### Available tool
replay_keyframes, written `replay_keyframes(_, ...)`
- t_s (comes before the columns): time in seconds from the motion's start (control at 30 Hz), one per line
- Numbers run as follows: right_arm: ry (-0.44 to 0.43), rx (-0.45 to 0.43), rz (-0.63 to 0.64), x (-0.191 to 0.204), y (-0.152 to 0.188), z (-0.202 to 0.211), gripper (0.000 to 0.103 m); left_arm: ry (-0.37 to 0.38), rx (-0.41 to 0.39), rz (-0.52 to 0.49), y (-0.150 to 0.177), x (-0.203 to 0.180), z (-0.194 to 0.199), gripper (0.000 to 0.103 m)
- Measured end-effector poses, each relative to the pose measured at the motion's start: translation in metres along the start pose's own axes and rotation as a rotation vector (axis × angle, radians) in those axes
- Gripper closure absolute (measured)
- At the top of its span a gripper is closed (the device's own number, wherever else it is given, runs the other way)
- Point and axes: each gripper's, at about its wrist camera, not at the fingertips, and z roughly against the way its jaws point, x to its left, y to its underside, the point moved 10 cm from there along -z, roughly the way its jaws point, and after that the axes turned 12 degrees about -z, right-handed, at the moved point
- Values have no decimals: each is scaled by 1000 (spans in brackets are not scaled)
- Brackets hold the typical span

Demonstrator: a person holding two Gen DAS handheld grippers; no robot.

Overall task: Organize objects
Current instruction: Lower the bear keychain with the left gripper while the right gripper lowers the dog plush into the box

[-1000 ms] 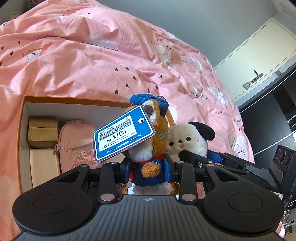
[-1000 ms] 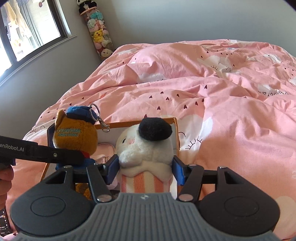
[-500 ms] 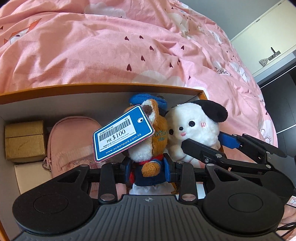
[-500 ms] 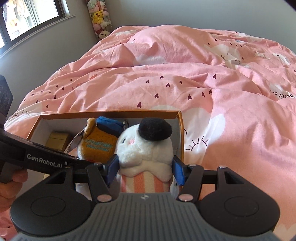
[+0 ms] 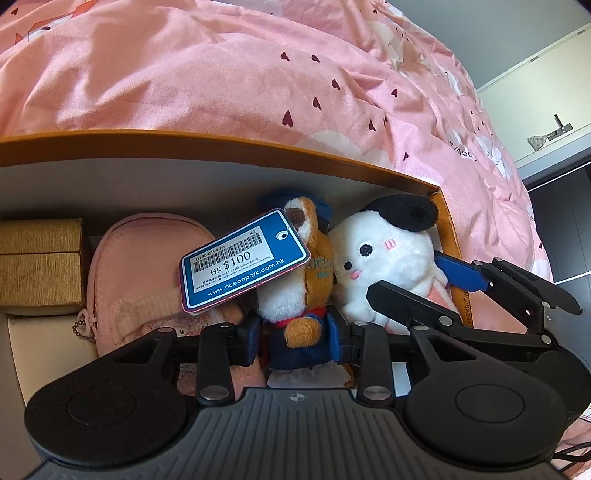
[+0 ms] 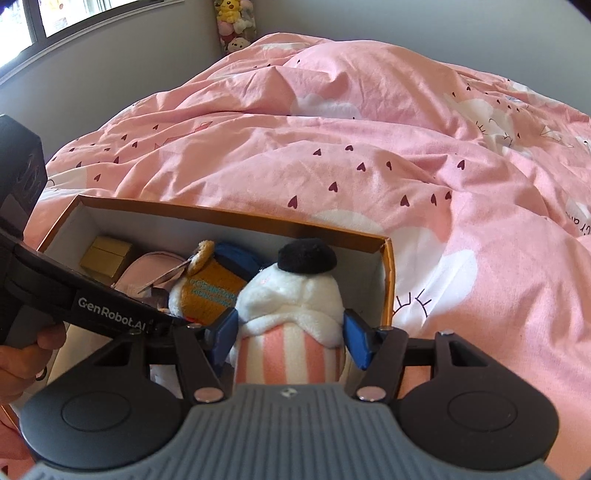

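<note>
Orange-rimmed cardboard box [image 5: 258, 147] with white inner walls, resting on a pink heart-print duvet [image 5: 221, 74]. Inside, from the left end: a gold gift box [image 5: 40, 266] sitting on a cream box [image 5: 48, 339], a pink zip pouch [image 5: 147, 280] with a bead chain, then two plush toys side by side at the right end. Brown dog plush [image 5: 306, 280] in a blue cap and blue outfit, pinched at the body between the blue pads of the left gripper [image 5: 295, 338], with a blue price tag [image 5: 243, 262] reading HK $100 hanging across its face. White puppy plush [image 5: 391, 254] with a black ear, touching the dog plush and tucked against the box's right wall, clamped round its pink-and-white striped body by the right gripper [image 6: 290, 341], jaws set wide on either side of it. Whether either toy touches the box floor: cannot tell. Only in the left wrist view: the faces of both toys, the tag's print, the cream box, a white cabinet [image 5: 546, 92] beyond the bed. Only in the right wrist view: the toys' backs, lettering on the dog plush, the puppy's stripes, the whole box outline, a hand [image 6: 22, 354] on the left tool's handle, a window [image 6: 55, 14], and a column of stuffed toys [image 6: 236, 22] in the far corner.
</note>
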Motion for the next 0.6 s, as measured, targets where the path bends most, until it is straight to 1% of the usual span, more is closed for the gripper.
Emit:
replay_keyframes(0.13, -16, 22, 33, 3, 1, 1, 40, 4, -2, -1, 1, -1, 2, 59)
replay_keyframes(0.17, -22, 25, 38, 3, 1, 2, 39, 8, -6, -2, 1, -1, 3, 55)
replay_keyframes(0.2, -31, 29, 43, 4, 2, 5, 35, 14, -12, -4, 0, -3, 4, 53)
replay_keyframes(0.23, -37, 33, 55, 5, 2, 7, 26, 12, -21, -7, -1, -5, 6, 50)
replay_keyframes(0.27, -28, 27, 76, 7, 2, 10, 23, 4, -24, -14, -2, -6, 8, 49)
replay_keyframes(0.3, -16, 24, 104, 8, 3, 13, 23, -2, -24, -24, -2, -7, 10, 49)
replay_keyframes(0.37, 1, 27, 171, 11, 6, 18, 27, -24, -36, -59, -4, -12, 16, 51)
replay_keyframes(0.4, 3, 31, 202, 13, 8, 20, 32, -35, -39, -83, -4, -14, 18, 53)
replay_keyframes(0.43, 5, 38, 234, 14, 11, 23, 37, -42, -37, -106, -3, -17, 21, 58)
replay_keyframes(0.47, 7, 48, 264, 15, 15, 25, 39, -46, -31, -125, -1, -20, 22, 60)
replay_keyframes(0.53, 7, 76, 329, 17, 24, 28, 49, -49, -14, -171, 5, -27, 23, 60)
replay_keyframes(0.6, 8, 105, 406, 19, 35, 30, 54, -55, 9, -225, 14, -35, 19, 60)
